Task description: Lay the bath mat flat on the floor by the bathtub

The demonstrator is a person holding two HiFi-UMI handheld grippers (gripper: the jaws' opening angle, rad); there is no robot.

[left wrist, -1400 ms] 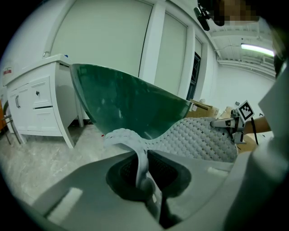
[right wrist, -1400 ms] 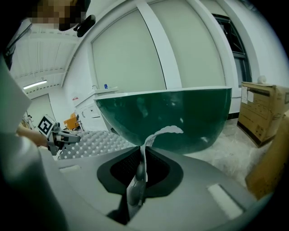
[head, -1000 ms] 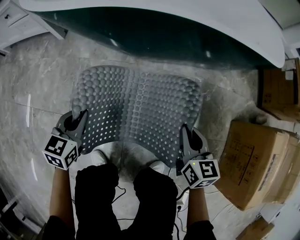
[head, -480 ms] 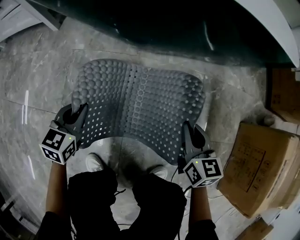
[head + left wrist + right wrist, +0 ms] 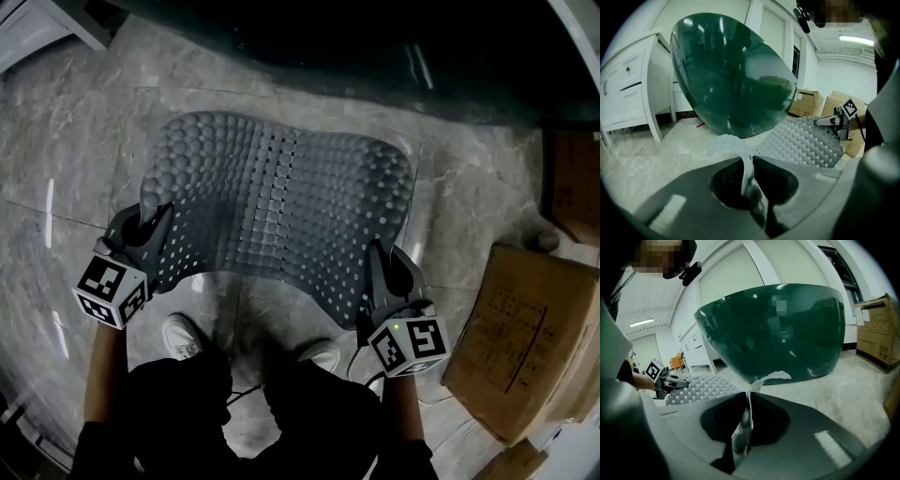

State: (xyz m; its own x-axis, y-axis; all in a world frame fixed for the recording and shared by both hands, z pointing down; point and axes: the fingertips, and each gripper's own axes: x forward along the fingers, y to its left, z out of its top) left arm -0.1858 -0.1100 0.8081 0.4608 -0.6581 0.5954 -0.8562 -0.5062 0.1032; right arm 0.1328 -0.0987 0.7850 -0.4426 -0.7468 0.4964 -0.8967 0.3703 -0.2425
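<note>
A grey perforated bath mat (image 5: 281,220) with rounded bumps hangs spread out above the marble floor (image 5: 75,159), in front of the dark green bathtub (image 5: 375,47). My left gripper (image 5: 150,225) is shut on the mat's near left corner, and the mat edge (image 5: 746,173) shows pinched between its jaws. My right gripper (image 5: 375,272) is shut on the near right corner, where the mat edge (image 5: 749,406) runs up between the jaws. The mat's far edge droops toward the floor near the tub (image 5: 731,75). The green tub (image 5: 778,329) fills the right gripper view.
Cardboard boxes (image 5: 525,337) stand at the right, close to my right gripper. A white cabinet (image 5: 628,89) stands left of the tub. The person's white shoes (image 5: 183,336) are on the floor just behind the mat's near edge.
The mat and both grippers have moved forward toward the tub and slightly down. The shoes now sit farther behind the mat's near edge. Both grips are unchanged.
</note>
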